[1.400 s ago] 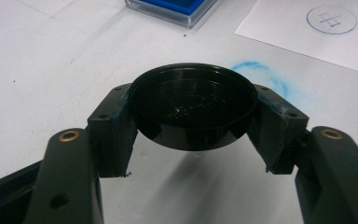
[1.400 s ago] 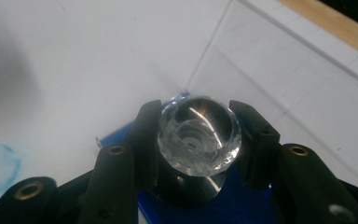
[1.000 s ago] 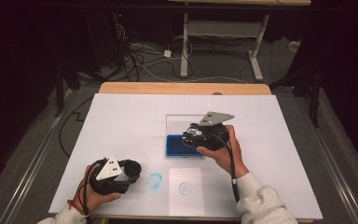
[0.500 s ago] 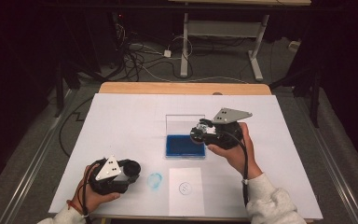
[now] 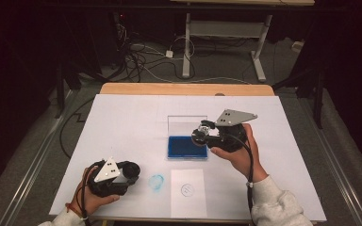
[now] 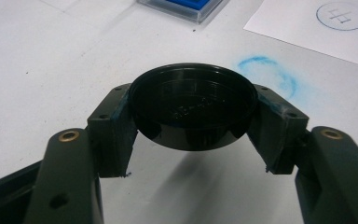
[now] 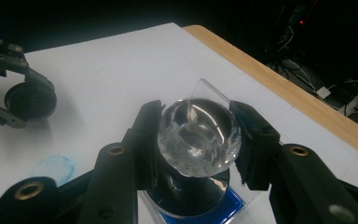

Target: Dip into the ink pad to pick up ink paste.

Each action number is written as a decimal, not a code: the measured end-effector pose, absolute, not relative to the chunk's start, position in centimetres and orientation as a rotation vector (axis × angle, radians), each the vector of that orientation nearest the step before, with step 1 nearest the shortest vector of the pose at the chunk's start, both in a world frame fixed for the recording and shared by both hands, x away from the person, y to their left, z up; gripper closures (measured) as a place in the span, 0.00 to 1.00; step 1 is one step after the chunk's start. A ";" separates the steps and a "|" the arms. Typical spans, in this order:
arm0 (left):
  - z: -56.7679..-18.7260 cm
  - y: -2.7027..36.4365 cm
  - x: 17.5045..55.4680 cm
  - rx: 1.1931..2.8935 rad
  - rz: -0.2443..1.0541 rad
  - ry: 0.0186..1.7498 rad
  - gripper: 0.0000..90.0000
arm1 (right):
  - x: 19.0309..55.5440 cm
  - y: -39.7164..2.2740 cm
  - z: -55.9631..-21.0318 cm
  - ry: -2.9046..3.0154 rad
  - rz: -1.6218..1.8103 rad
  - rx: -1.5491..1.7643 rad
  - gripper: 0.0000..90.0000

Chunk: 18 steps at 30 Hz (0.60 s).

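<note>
My right gripper [image 5: 201, 134] is shut on a round stamp with a clear faceted knob [image 7: 198, 135] and hangs just above the right end of the blue ink pad [image 5: 184, 147]. The stamp's dark round base [image 7: 191, 193] faces the pad from a little above it. The pad's clear lid [image 5: 187, 125] stands upright behind. Near the table's front left, my left gripper [image 5: 131, 173] is shut on a black round cap [image 6: 193, 109], held just over the white surface. A white paper [image 5: 187, 192] with a stamped circle [image 5: 187, 189] lies in front of the pad.
A blue ring smudge [image 5: 156, 182] marks the white table cover [image 5: 122, 117] between the left gripper and the paper. A wooden table edge [image 5: 184, 88] runs along the far side. Cables and a desk frame lie on the floor beyond.
My right gripper has lifted with the stamp off the ink pad and shifted a little to the right. The left gripper has stayed put.
</note>
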<state>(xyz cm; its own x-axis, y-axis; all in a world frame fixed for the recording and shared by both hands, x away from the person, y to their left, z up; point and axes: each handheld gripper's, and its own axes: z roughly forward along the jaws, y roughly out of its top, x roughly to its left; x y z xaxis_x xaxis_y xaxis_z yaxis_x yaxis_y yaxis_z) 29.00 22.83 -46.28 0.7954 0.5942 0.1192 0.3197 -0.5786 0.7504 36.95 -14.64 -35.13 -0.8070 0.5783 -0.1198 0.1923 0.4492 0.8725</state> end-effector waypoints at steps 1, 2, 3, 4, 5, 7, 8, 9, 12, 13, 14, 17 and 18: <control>-46.3 22.9 29.0 2.222 0.466 0.672 0.41 | 36.8 -14.6 -35.1 2.306 1.311 0.650 0.64; -46.3 22.9 29.0 2.222 0.464 0.673 0.41 | 36.7 -14.5 -35.1 2.307 1.315 0.649 0.64; -46.3 22.9 29.0 2.222 0.466 0.673 0.41 | 36.7 -14.5 -35.1 2.310 1.312 0.643 0.64; -46.3 22.9 29.0 2.222 0.466 0.672 0.41 | 36.6 -14.4 -35.1 2.314 1.308 0.640 0.64; -46.3 22.9 29.0 2.224 0.466 0.671 0.41 | 36.5 -14.4 -35.2 2.319 1.309 0.636 0.64; -46.3 22.9 29.0 2.223 0.464 0.671 0.41 | 36.3 -14.3 -35.2 2.325 1.302 0.627 0.64; -46.3 22.9 29.0 2.223 0.463 0.671 0.41 | 36.3 -14.3 -35.2 2.325 1.307 0.624 0.64; -46.3 22.9 29.1 2.222 0.462 0.672 0.41 | 36.2 -14.3 -35.1 2.327 1.311 0.621 0.64; -46.3 22.9 29.1 2.222 0.460 0.672 0.41 | 35.9 -14.3 -35.1 2.332 1.316 0.616 0.64; -46.3 22.9 29.1 2.223 0.460 0.671 0.41 | 35.8 -14.3 -35.1 2.335 1.316 0.609 0.64; -46.3 22.9 29.2 2.223 0.458 0.672 0.41 | 35.7 -14.2 -35.1 2.335 1.319 0.606 0.64; -46.3 23.0 29.2 2.218 0.455 0.673 0.41 | 35.4 -14.1 -35.1 2.349 1.323 0.593 0.64; -46.3 23.0 29.2 2.217 0.456 0.673 0.41 | 35.3 -14.0 -35.1 2.354 1.324 0.586 0.64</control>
<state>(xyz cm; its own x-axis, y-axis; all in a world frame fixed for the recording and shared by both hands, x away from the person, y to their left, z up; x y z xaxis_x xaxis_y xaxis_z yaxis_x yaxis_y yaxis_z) 29.19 23.01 -46.29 0.7974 0.5934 0.1096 0.3219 -0.5720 0.7544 35.29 -14.05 -35.08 -0.8427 0.5252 -0.1182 0.1719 0.4707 0.8654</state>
